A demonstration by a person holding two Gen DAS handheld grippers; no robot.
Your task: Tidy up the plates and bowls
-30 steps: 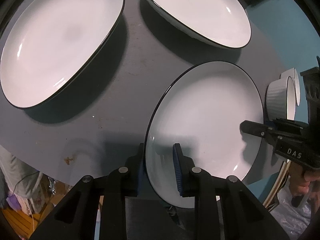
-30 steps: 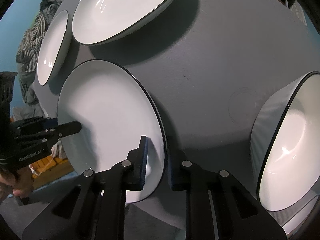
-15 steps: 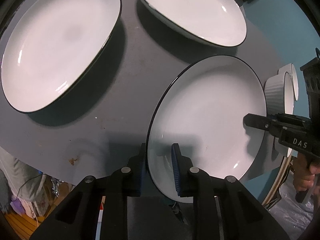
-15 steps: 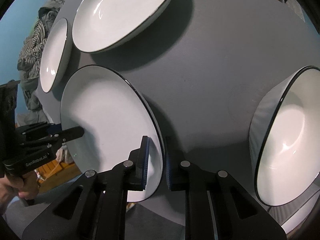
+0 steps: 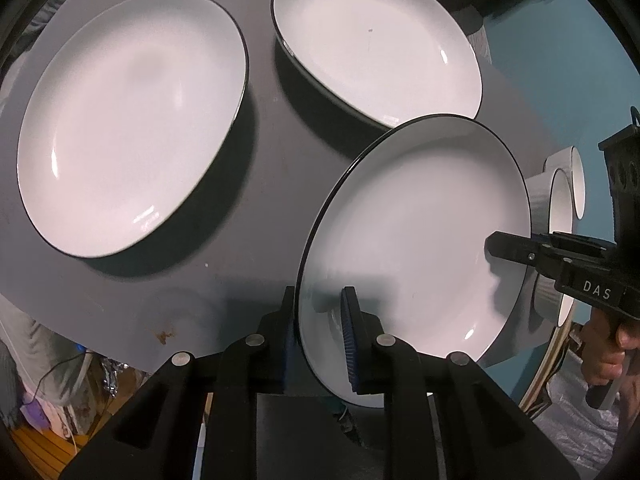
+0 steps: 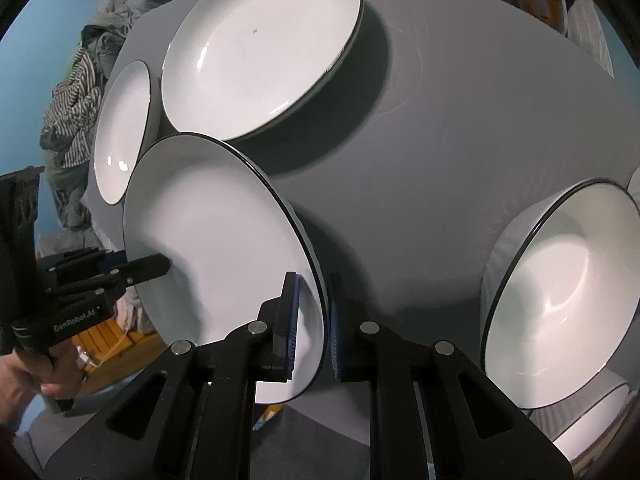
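"DAS" on the right tool [image 5: 505,249]; "GenRobot.AI" on the left tool [image 6: 150,267].

The black-rimmed white plate [image 5: 416,232] sits nearest on the round grey table [image 5: 264,184], two matching plates [image 5: 132,120] [image 5: 376,40] behind it, and ribbed white bowls [image 5: 560,200] off to its right.

held plate [image 5: 420,216]: white, thin black rim line
two plates [image 5: 128,120] lying on the table: white with thin dark rims
bowl [image 6: 560,280] at the table's right edge: white inside, black rim line
small bowls [image 5: 558,200]: white, ribbed outside, dark rims
table [image 6: 460,140]: plain grey, a small rust-brown stain near one edge
gripper pads [image 5: 350,344]: blue on black fingers
floor [image 5: 540,60]: teal blue
cloth [image 6: 72,120] past the table's far left edge: grey-and-white stripes
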